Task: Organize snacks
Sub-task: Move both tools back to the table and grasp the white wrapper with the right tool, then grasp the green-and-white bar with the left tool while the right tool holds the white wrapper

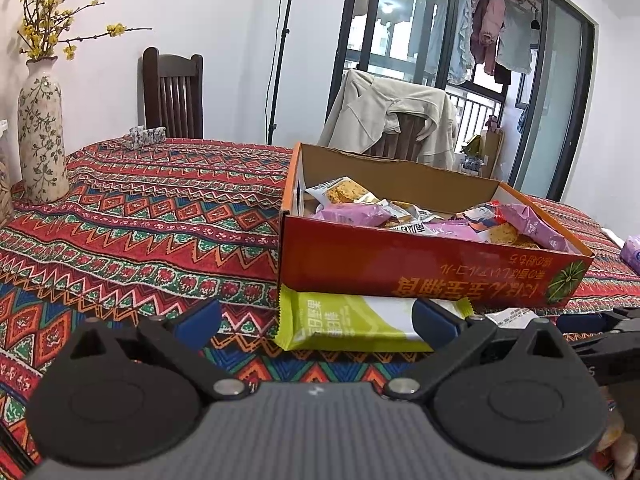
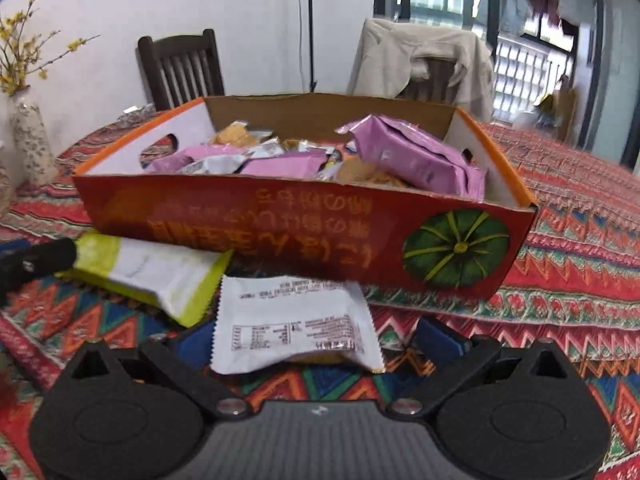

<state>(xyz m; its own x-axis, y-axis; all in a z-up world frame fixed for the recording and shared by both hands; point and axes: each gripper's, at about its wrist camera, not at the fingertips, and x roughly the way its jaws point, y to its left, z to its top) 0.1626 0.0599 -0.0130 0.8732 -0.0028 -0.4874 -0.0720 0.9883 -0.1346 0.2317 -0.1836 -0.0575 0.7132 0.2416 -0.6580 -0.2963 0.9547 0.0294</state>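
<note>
- Box (image 2: 304, 236) sits on the tabletop (image 1: 140, 216), open top, already loaded with a pile of pink, white and orange snack packs (image 2: 416, 156). Judging by that, most of the sorting is done.
- Left outside: at least 2 packs on the cloth, both right against the box's near wall.
- Green pack (image 1: 344, 324): flat on the tabletop, far edge tucked at the box base. Left gripper (image 1: 316, 320) jaws spread wide, straddling it; right pad looks to be at its right end, not pinching.
- White pack (image 2: 296, 320): label side up, just right of the green one. Right gripper (image 2: 316, 340) jaws spread either side of it, nothing held; near edge looks slightly lifted.
- A purple item (image 1: 632, 252) shows at the far right edge of the left view; can't tell if it's a snack.
- Remaining, by my read: close on both packs, lift over the wall, drop in.
</note>
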